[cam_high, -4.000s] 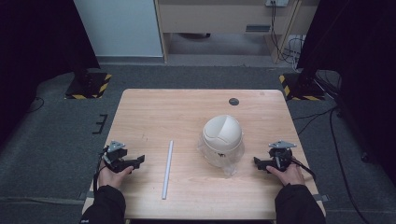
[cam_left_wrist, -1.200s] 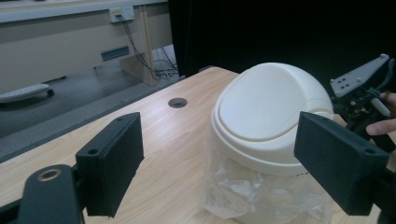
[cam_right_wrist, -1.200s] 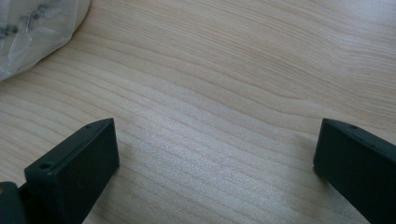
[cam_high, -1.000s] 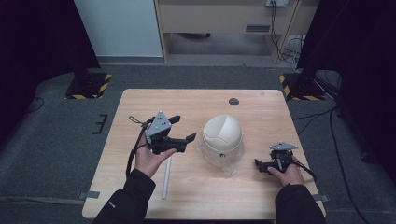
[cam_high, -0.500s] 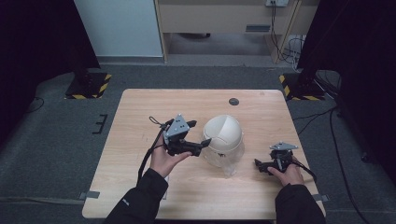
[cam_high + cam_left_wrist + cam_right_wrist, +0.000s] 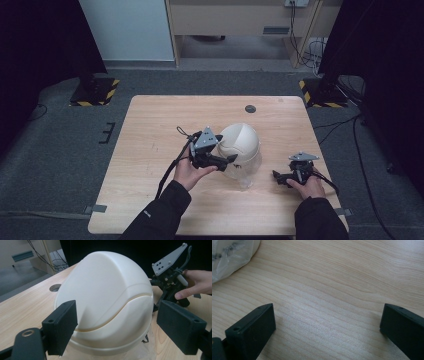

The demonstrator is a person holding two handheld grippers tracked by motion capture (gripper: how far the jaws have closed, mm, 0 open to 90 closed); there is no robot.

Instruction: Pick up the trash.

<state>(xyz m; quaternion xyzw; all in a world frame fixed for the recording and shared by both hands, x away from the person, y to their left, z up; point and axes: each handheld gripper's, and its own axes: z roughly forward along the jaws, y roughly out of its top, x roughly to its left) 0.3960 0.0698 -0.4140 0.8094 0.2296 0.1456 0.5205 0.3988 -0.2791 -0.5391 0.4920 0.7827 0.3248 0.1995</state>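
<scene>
At mid-surface, entry for one moment of work:

Item in hand: rounded cream-white hard plastic helmet [image 6: 241,144], dome up, resting on the pale wooden surface [image 6: 150,150] slightly right of centre (a curved seam runs across its shell in the left gripper view).

Beneath item: crinkled clear plastic bag [image 6: 227,257], lying under and just in front of the helmet's rim; small dark parts show inside it, too blurred to name.

Progress, done: judged as approach only. Left gripper [image 6: 227,160] has reached the helmet's left flank; helmet not lifted, not gripped.

Progress, left: judged as closing on the shell or its rim, then whatever moving or turning of the helmet is intended; all of that is yet to be done.

Left gripper, state: jaws spread wide, one to each side of the dome in the left gripper view, holding nothing; whether a pad brushes the shell cannot be told.

Left arm, pose: dark-sleeved forearm reaches up from the bottom edge toward centre, hand [image 6: 192,172] wrapped under the gripper, jaws pointing right at the helmet.

Right gripper [image 6: 280,179], state: jaws wide apart, nothing between them but bare wood.

Right arm, pose: hand [image 6: 310,186] low at the surface's near right, gripper resting on or just above the wood, aimed left toward the helmet, near but apart from it.

Other: small dark round hole [image 6: 250,108] near the far edge, well apart from the work.
</scene>
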